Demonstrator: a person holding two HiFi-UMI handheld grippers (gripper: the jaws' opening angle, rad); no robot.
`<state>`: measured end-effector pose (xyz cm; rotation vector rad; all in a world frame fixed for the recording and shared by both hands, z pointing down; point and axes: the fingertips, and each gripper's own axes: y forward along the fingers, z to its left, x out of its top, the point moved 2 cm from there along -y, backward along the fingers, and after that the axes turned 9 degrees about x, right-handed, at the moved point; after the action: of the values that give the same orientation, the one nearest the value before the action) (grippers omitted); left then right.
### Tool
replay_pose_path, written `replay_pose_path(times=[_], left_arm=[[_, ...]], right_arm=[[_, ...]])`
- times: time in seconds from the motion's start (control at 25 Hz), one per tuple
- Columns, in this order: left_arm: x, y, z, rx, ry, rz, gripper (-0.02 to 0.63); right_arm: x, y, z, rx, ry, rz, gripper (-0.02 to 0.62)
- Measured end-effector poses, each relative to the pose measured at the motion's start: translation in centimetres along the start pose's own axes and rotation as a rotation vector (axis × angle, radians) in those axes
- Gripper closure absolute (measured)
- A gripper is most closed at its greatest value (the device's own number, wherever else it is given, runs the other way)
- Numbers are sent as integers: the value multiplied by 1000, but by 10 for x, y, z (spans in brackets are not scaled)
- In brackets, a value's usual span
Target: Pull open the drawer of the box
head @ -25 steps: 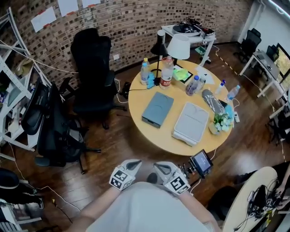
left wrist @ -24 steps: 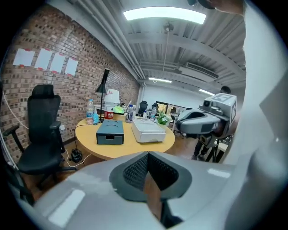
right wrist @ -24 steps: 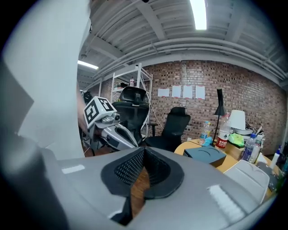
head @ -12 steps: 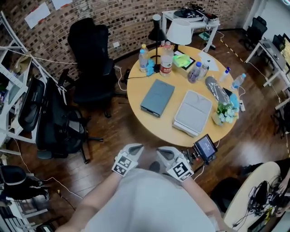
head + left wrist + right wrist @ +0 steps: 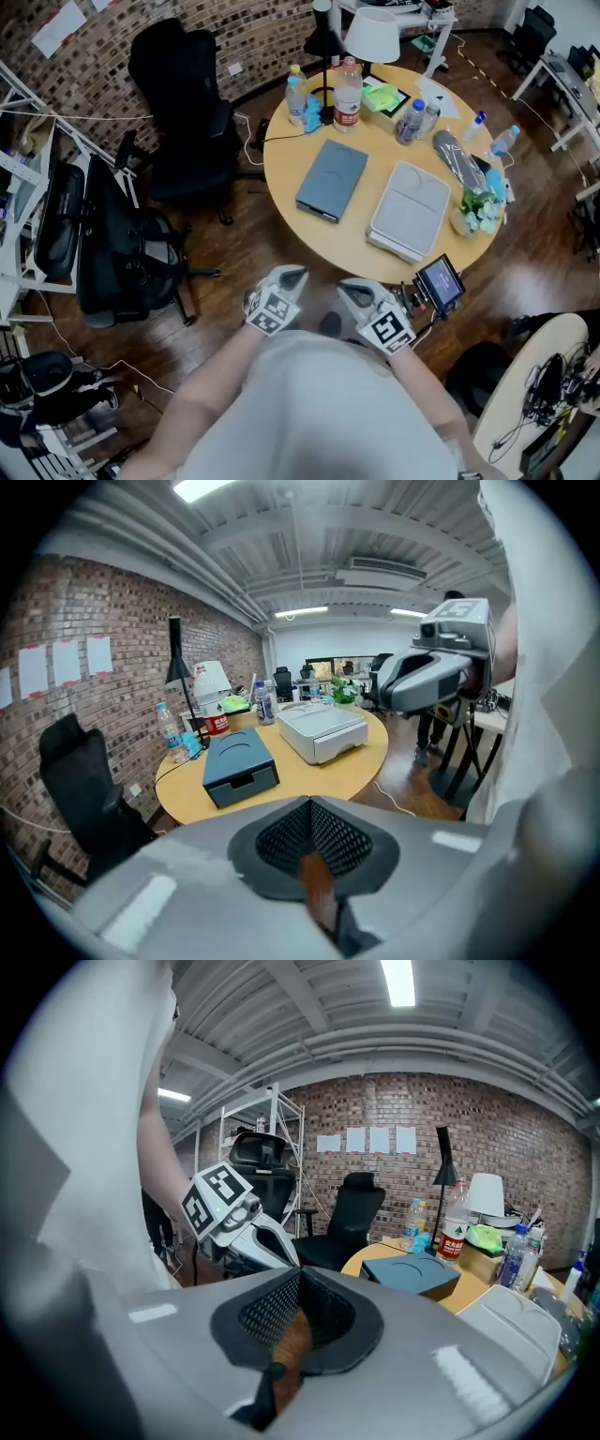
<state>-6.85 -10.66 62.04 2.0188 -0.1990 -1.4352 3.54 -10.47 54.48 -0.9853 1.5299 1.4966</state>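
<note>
1. Drawer (image 5: 246, 782), with a dark finger recess, is sitting flush and closed in the near face of the flat slate-blue plastic box (image 5: 331, 178). Nothing is touching it.
2. Nearest the person, the grey left gripper (image 5: 291, 275) and the grey right gripper (image 5: 350, 287) are hovering side by side over the dark wooden floor, short of the table edge. Each pair of jaws is pressed together with nothing between.
3. Farther out, the round yellow wooden table (image 5: 309, 239) is carrying the blue box. Just beside it, to the right, a flat light-grey plastic box (image 5: 412, 208) is lying with its own closed drawer. Which box is meant cannot be told.
4. Step in hand, as judged: the approach. Good practice is parting one gripper's jaws before arrival, entering the recess level, and steadying the box top with the other gripper so the box is not sliding towards the edge.
5. Farthest, clear plastic bottles (image 5: 348, 94) and a white lamp (image 5: 372, 36) are standing at the far rim.
</note>
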Motion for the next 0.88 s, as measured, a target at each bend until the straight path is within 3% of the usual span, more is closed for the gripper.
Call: replay_pose_path(times=[0.44, 0.64, 0.88], left_arm=[[-5, 59, 42, 36, 299, 66, 598], [-9, 82, 56, 77, 419, 94, 563], [-13, 116, 62, 69, 557, 105, 557]], right_arm=[[0, 28, -22, -49, 29, 66, 589], [-2, 39, -27, -20, -1, 112, 589], [-10, 44, -34, -7, -5, 152, 589]])
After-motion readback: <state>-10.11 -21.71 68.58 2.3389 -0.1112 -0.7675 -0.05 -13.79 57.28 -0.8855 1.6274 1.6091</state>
